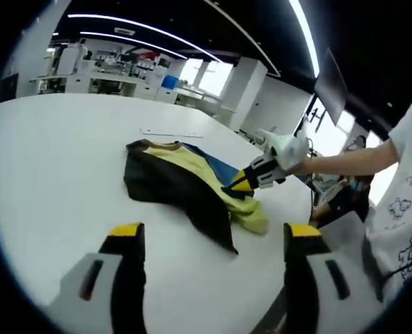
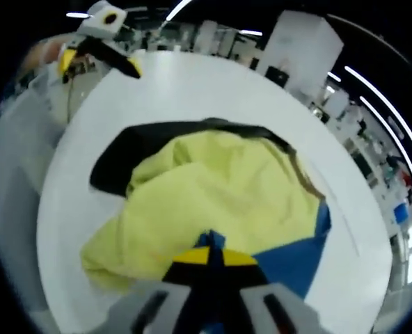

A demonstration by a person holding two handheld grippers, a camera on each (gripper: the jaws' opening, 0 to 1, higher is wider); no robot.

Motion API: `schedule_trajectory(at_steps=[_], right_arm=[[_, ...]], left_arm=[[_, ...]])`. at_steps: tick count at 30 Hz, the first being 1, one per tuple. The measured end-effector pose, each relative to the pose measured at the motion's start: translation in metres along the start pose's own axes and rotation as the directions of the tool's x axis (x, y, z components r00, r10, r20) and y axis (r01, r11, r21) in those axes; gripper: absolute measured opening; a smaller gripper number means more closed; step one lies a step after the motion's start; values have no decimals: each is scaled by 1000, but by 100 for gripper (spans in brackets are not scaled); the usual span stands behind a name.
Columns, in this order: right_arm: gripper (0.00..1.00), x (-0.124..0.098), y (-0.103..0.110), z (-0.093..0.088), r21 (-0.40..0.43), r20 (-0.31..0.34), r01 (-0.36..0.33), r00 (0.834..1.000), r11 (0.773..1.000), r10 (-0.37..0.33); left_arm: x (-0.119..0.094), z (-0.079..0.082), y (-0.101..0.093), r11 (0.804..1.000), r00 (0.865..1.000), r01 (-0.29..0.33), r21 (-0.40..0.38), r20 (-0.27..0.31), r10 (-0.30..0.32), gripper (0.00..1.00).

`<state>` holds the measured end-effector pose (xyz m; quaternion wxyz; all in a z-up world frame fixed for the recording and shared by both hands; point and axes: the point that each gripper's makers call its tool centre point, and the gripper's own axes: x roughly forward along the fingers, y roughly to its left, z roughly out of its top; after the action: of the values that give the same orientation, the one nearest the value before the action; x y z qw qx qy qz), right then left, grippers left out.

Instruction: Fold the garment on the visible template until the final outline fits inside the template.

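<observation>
Left gripper view: the left tool [image 1: 213,240] stands released, its two yellow-tipped jaws set wide apart above the bare white desk [image 1: 60,160] and touching nothing. Beyond them the garment [image 1: 185,182] lies crumpled near the middle of the desk, a heap of black, yellow and blue cloth, with a black edge trailing toward the camera and a yellow fold at its right end. The right tool [image 1: 235,185] enters from the right, held in a person's gloved hand [image 1: 287,149]; its yellow-and-black tip rests on the garment's right side, where yellow meets blue. A thin pale line [image 1: 171,133] marked on the desk just beyond the garment may be part of the template outline, though the view is too coarse to be sure. The person's white printed shirt [image 1: 408,202] shows at the right margin.

Right gripper view: the right tool [image 2: 215,257] is clenched, its yellow tips drawn together on the garment [image 2: 220,198], pinching cloth where the blue panel adjoins the yellow. The yellow cloth spreads ahead of the jaws, the black part lies beyond it, and the blue lies to the right. The left tool [image 2: 98,59] appears at upper left, held off the far edge of the desk [image 2: 192,90], well apart from the garment.
</observation>
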<state>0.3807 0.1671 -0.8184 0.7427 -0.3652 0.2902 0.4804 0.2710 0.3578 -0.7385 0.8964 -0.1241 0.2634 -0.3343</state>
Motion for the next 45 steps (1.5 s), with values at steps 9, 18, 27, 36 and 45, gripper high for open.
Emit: schedule_trajectory(at_steps=[9,18,27,36,45], right_arm=[[0,-32,-22,8,151,78,50,995,987,-63],[0,-115,-71,-18,393,114,191,961,899,-254],[0,-177,-114,-81,545,29,358,896,758,-444],[0,-202,-149,-134,675,-45,410,853,614,-520],[0,-209,-193,-187,728,-140,470,814,498,-564]], left_arm=[[-2,0,2,1000,1000,-7,-5,6,7,78],[4,0,0,1000,1000,6,0,-3,-6,78],[19,3,-2,999,999,36,6,-15,-36,77],[30,8,0,999,998,52,9,-22,-51,77],[38,5,7,999,998,50,-3,-42,-50,77]])
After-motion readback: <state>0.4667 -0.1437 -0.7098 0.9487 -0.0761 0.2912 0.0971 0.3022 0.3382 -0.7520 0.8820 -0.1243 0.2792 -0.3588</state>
